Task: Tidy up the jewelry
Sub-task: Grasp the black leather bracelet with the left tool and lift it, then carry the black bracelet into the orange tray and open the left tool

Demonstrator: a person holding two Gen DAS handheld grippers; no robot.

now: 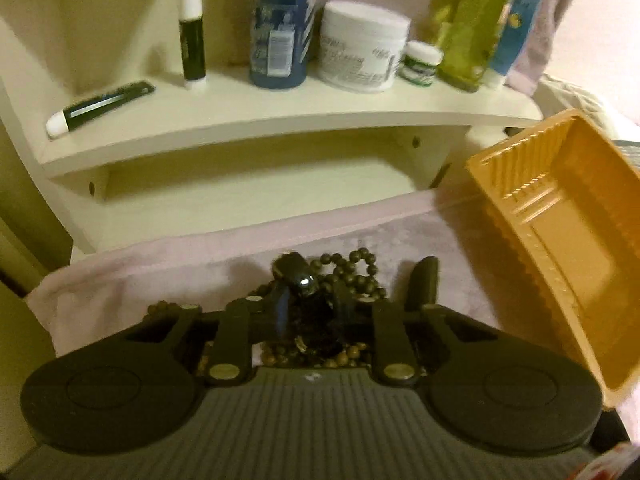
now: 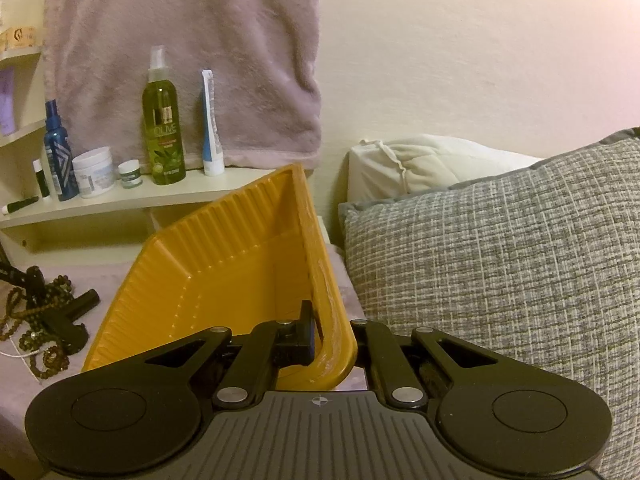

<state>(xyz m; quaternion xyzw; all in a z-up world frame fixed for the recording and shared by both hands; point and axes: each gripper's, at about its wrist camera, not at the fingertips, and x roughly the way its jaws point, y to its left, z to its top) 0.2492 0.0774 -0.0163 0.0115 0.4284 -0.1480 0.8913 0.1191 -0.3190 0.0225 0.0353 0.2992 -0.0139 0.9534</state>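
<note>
Item: orange tray (image 2: 224, 264), tilted. We are pinching its rim in the right gripper (image 2: 320, 344), jaws clamped; slippage would drop it.

Item: beaded jewelry (image 1: 344, 276), heaped on the pink cloth (image 1: 168, 264) beside the tray. We are working the left gripper (image 1: 320, 312) into it, jaws nearly closed among strands; hold unclear; snagged loops risk dragging the pile.

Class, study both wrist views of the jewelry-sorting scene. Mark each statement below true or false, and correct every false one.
1. The right gripper is clamped on the rim of the orange tray. True.
2. The orange tray lies flat. False: it is tipped up on edge.
3. The beaded necklaces are inside the tray. False: they lie on the pink cloth beside it.
4. The green spray bottle stands upright on the shelf. True.
5. The left gripper is over the beads. True.
</note>
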